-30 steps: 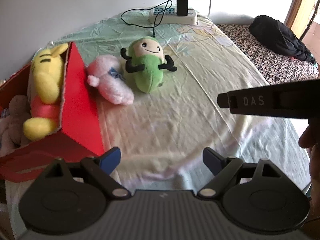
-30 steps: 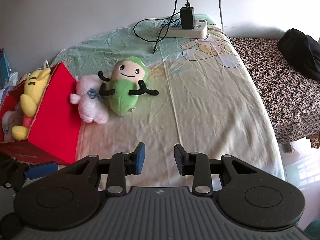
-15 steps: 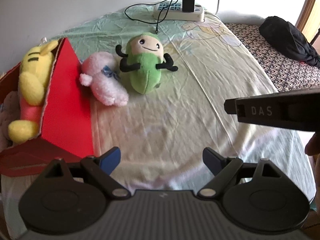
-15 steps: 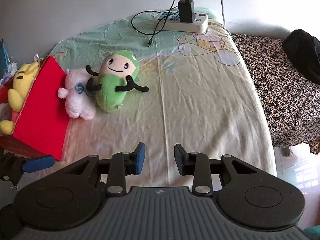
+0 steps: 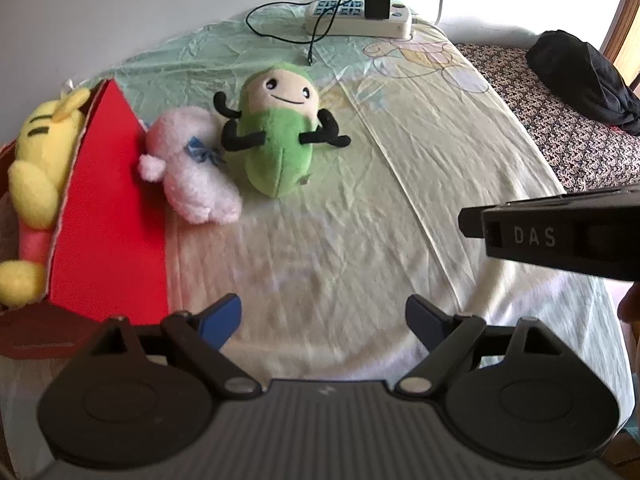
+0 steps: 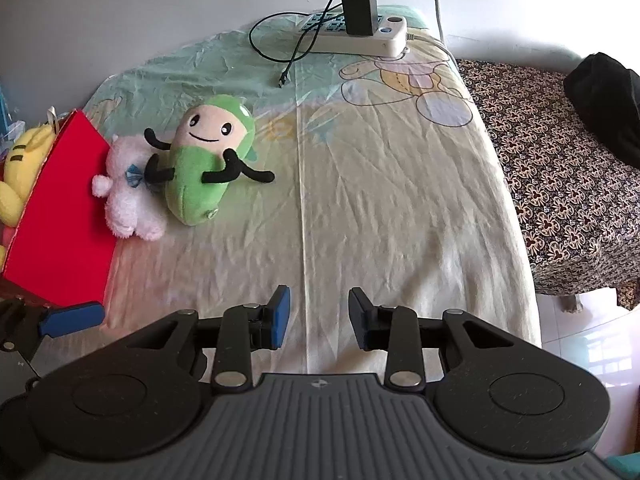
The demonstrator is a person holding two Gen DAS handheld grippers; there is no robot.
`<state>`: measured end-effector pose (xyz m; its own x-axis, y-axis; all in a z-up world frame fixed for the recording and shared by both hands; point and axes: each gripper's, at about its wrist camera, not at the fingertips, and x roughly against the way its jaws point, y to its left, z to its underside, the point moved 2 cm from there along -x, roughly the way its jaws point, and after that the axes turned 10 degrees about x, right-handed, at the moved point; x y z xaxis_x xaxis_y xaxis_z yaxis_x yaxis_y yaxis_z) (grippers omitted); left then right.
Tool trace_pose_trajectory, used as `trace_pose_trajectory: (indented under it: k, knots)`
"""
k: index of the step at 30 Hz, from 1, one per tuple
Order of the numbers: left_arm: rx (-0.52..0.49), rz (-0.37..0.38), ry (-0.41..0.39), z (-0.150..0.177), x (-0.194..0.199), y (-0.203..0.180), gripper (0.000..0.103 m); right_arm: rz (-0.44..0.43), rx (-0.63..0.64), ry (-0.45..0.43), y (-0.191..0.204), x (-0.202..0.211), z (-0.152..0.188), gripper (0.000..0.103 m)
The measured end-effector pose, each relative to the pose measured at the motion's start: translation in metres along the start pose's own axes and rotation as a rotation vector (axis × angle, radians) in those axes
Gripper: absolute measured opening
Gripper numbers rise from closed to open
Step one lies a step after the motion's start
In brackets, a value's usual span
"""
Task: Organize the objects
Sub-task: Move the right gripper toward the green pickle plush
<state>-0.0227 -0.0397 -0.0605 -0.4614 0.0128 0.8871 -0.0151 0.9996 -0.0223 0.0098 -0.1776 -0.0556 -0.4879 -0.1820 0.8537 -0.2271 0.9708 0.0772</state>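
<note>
A green plush toy (image 5: 280,148) (image 6: 204,168) with a smiling face lies on the bed sheet (image 5: 360,220) (image 6: 380,200). A pink plush toy (image 5: 192,176) (image 6: 128,196) leans between it and a red box (image 5: 108,216) (image 6: 64,216). A yellow plush (image 5: 40,160) (image 6: 20,168) sits inside the box. My left gripper (image 5: 322,318) hangs open above bare sheet, well short of the toys. My right gripper (image 6: 318,314) stands open with a narrower gap and nothing between its fingers; its body (image 5: 560,236) shows at the right of the left wrist view.
A white power strip (image 5: 360,20) (image 6: 360,36) with a black charger and a loose cable lies at the far end by the wall. To the right is a patterned cover (image 6: 560,180) with a black cloth bundle (image 5: 584,76) (image 6: 608,100). The bed's right edge drops to a tiled floor (image 6: 592,340).
Both grippers have drifted across the bed, so the toys and the red box have slid left in both views. Neither gripper's opening has changed.
</note>
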Motion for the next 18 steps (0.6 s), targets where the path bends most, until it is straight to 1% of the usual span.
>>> trace_pose_trajectory:
  k: [11, 18]
  knots:
    - [-0.002, -0.009, -0.001, -0.014, -0.012, -0.002, 0.087, -0.002, 0.005, 0.010, -0.005, -0.011, -0.011, 0.035]
    - [-0.013, 0.000, 0.006, -0.021, -0.019, -0.002, 0.087, 0.024, 0.004, 0.022, -0.004, -0.018, -0.016, 0.035]
